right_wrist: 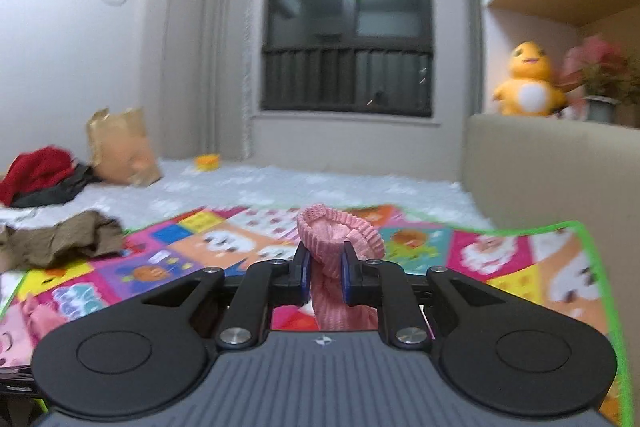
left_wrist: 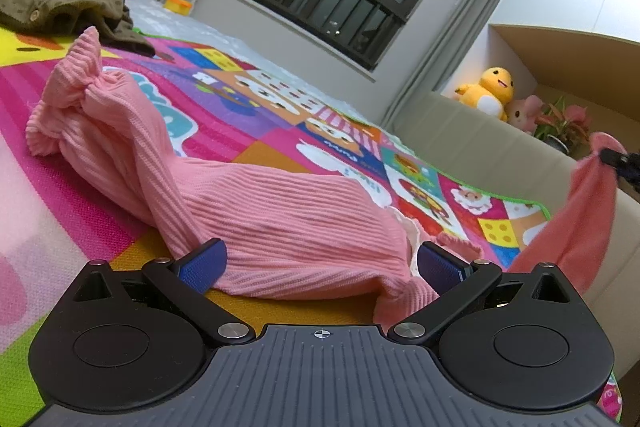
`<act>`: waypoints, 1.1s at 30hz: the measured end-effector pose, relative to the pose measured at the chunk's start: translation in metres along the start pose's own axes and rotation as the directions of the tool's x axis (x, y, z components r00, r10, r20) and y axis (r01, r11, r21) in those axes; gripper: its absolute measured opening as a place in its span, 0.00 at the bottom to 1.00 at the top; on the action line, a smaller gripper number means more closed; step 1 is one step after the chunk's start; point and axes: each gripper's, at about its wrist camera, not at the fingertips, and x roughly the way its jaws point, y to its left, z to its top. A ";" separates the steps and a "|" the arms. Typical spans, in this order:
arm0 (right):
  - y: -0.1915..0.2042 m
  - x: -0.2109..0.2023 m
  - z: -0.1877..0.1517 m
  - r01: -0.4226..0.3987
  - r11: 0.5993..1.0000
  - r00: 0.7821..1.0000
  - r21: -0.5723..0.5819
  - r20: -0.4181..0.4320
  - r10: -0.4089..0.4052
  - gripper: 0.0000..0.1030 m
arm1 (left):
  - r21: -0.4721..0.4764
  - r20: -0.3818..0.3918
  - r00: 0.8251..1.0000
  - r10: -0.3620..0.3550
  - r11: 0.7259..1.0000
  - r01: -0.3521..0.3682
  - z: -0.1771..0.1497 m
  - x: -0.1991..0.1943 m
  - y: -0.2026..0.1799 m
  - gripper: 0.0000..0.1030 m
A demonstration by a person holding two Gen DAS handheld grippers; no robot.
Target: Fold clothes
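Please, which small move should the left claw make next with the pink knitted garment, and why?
Probably close the left claw on the pink garment. Its jaws stand wide open with the knit lying between them on the mat, while the right claw already pinches a ribbed end, lifted off the mat.

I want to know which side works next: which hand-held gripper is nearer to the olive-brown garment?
Left. The left hand-held gripper, open around the pink knit garment, has the olive-brown garment just ahead. The right hand-held gripper, shut on a pink sleeve, is farther across the mat.
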 end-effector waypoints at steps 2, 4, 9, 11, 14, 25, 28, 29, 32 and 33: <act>0.017 0.014 -0.004 -0.042 0.999 0.998 0.007 -0.037 0.043 0.16 | -0.001 0.001 1.000 -0.001 1.000 0.001 0.000 0.000 0.000 1.00; 0.033 0.024 -0.009 -0.111 0.994 0.991 0.017 -0.076 0.112 0.27 | -0.002 0.001 1.000 -0.002 1.000 0.002 0.000 0.000 0.000 1.00; 0.050 0.009 -0.008 -0.238 0.971 0.971 0.027 -0.022 0.238 0.66 | -0.002 0.000 1.000 -0.002 1.000 0.002 0.000 0.000 -0.001 1.00; 0.045 0.004 -0.009 -0.248 0.968 0.969 0.035 -0.005 0.249 0.73 | -0.001 -0.001 1.000 -0.002 1.000 0.002 0.000 0.000 -0.001 1.00; 0.028 0.009 -0.043 -0.193 0.978 0.978 0.074 -0.066 0.198 0.76 | 0.000 -0.003 1.000 0.000 1.000 0.000 0.000 0.001 -0.001 1.00; -0.035 0.025 -0.167 0.033 0.982 0.954 0.186 -0.299 0.025 0.70 | 0.060 -0.093 0.993 0.079 0.995 -0.074 0.007 0.009 -0.014 1.00; -0.040 0.015 -0.167 0.027 0.977 0.964 0.214 -0.265 0.032 0.74 | 0.024 -0.121 0.987 0.102 0.995 -0.100 0.018 -0.002 -0.018 1.00; -0.041 0.010 -0.164 0.017 0.975 0.969 0.223 -0.244 0.039 0.80 | 0.002 -0.118 0.986 0.114 0.993 -0.115 0.022 -0.007 -0.017 1.00; -0.055 -0.008 -0.153 0.004 0.974 0.991 0.227 -0.134 0.028 0.96 | -0.057 -0.096 0.974 0.207 0.975 -0.213 0.037 -0.018 -0.008 1.00; -0.063 -0.013 -0.150 0.029 0.974 0.995 0.224 -0.104 -0.006 0.96 | -0.069 -0.096 0.963 0.252 0.963 -0.259 0.043 -0.018 -0.005 1.00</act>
